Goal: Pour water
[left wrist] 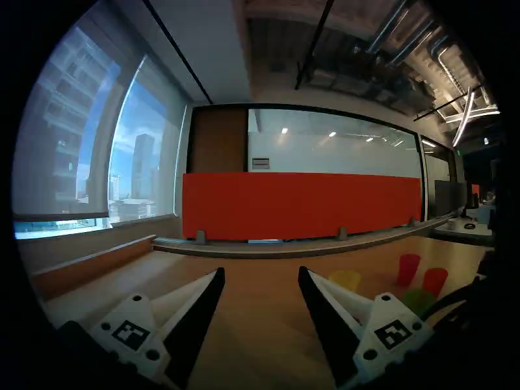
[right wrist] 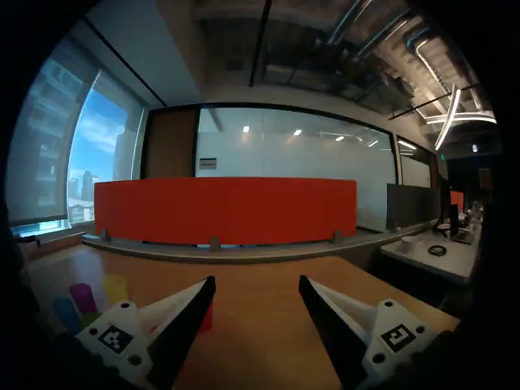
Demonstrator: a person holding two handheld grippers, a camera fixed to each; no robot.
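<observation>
In the left gripper view, my left gripper [left wrist: 260, 278] stands open over the wooden table [left wrist: 260, 325] with nothing between its fingers. To its right stand a yellow cup [left wrist: 344, 281], a red cup [left wrist: 408, 268], an orange cup [left wrist: 434, 281] and a green cup [left wrist: 418, 300]. In the right gripper view, my right gripper [right wrist: 256, 283] is also open and holds nothing. Left of it stand a yellow cup [right wrist: 117, 288], a purple cup [right wrist: 83, 297] and a blue cup [right wrist: 67, 313]. A red cup [right wrist: 206, 318] peeks out behind its left finger. I see no water vessel.
An orange-red divider panel [left wrist: 299, 205] runs along the table's far edge. Large windows [left wrist: 123, 162] are on the left. A neighbouring grey desk [right wrist: 435, 250] with small items stands to the right, past the table's right edge.
</observation>
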